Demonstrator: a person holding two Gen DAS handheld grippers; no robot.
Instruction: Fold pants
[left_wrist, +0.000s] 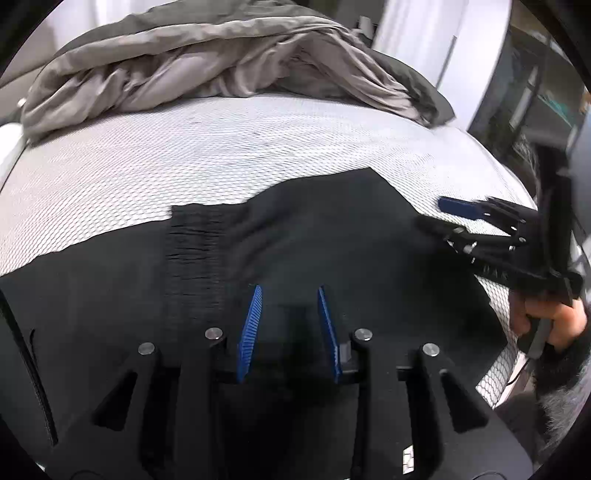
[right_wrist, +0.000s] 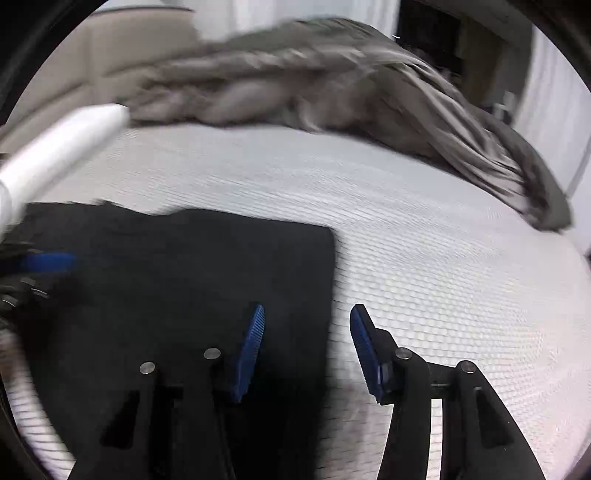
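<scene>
Black pants (left_wrist: 314, 236) lie flat on a white mesh-patterned mattress (left_wrist: 184, 147); a ribbed elastic band (left_wrist: 195, 243) shows near the middle. My left gripper (left_wrist: 290, 291) is open, just above the black fabric, holding nothing. My right gripper (left_wrist: 430, 214) shows at the right, open at the pants' right edge. In the right wrist view the pants (right_wrist: 184, 266) fill the lower left, and my right gripper (right_wrist: 306, 310) is open, straddling their right edge, one finger over fabric, one over the mattress (right_wrist: 443, 258). The left gripper (right_wrist: 48, 262) shows blurred at the left.
A crumpled grey duvet (left_wrist: 221, 62) lies heaped across the far side of the mattress; it also shows in the right wrist view (right_wrist: 332, 81). A white sleeve (right_wrist: 62, 140) crosses the upper left. The mattress edge (left_wrist: 517, 229) drops off at the right.
</scene>
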